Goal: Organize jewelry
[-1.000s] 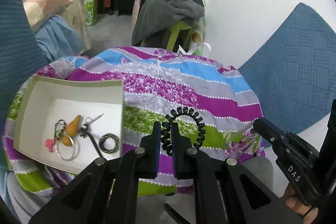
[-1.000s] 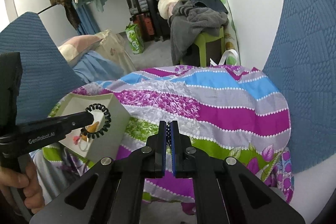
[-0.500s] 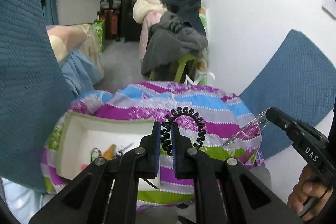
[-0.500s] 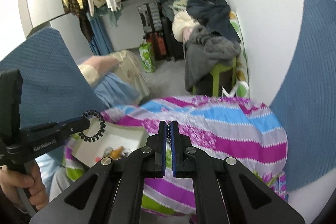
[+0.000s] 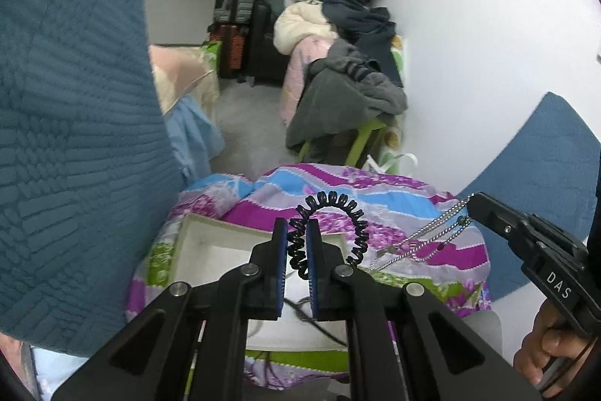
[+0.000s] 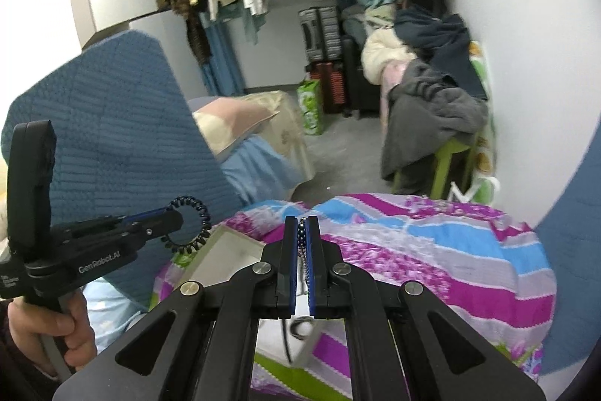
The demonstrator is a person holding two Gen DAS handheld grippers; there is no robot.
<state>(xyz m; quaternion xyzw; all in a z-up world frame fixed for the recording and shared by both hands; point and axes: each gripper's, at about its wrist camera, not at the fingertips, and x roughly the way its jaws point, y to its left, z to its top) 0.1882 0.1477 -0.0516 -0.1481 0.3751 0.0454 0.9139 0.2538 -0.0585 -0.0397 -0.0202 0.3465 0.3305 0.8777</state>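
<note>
My left gripper is shut on a black spiral coil bracelet and holds it in the air above the white open box. It also shows in the right wrist view with the coil bracelet. My right gripper is shut on a silver beaded chain necklace, which hangs down between the fingers. In the left wrist view the right gripper holds the necklace dangling over the striped cloth. The box lies below both grippers.
The striped purple, blue and green cloth covers a small table. Blue knitted cushions stand at the left and at the right. A green stool with piled clothes stands behind. Black jewellery lies in the box.
Both grippers have risen well above the table, each keeping its hold. The box and cloth now look smaller and lower in both views.
</note>
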